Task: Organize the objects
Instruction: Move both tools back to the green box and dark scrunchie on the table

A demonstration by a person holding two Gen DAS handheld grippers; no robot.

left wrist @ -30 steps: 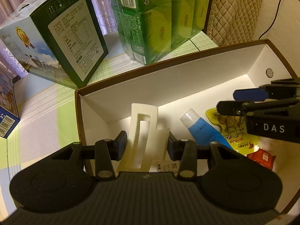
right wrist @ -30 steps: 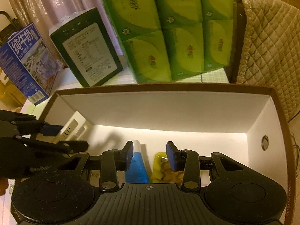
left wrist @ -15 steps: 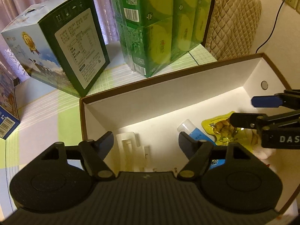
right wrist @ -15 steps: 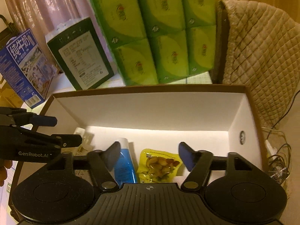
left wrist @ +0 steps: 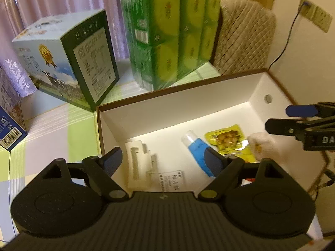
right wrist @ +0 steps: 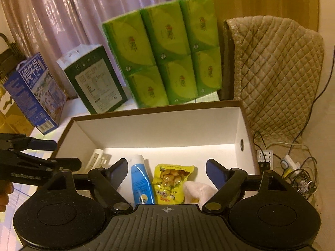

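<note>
White-lined cardboard box point(left wrist: 257, 87) with a brown outer rim, open at the top, standing on a checked green and white tablecloth point(left wrist: 79, 133). On its floor, from left to right in the left wrist view: a cream plastic hair claw point(left wrist: 137, 161), lying flat near the left wall; a small clear packet with printed text point(left wrist: 169, 181), just beside the claw; a blue tube with a white cap point(left wrist: 197, 148); a yellow snack pouch point(left wrist: 228, 139), just beside the tube; and a pale, blurred soft item point(left wrist: 264, 144), possibly a cloth, at the pouch's right edge. Left gripper point(left wrist: 162, 160): jaws spread wide, nothing between them, poised above the left half of the box over the hair claw and the packet. Right gripper point(right wrist: 166, 168): jaws likewise spread wide and empty, above the tube and the pouch; its dark fingers enter the left wrist view from the right edge. Behind the box: a wrapped multipack of green tissue packs point(right wrist: 165, 52), a dark green carton with a white label panel point(right wrist: 95, 83), and a blue milk carton point(right wrist: 34, 92). A quilted beige cover point(right wrist: 276, 67) hangs to the right, with a power strip point(right wrist: 264, 154) and a small fan point(right wrist: 303, 185) below it
</note>
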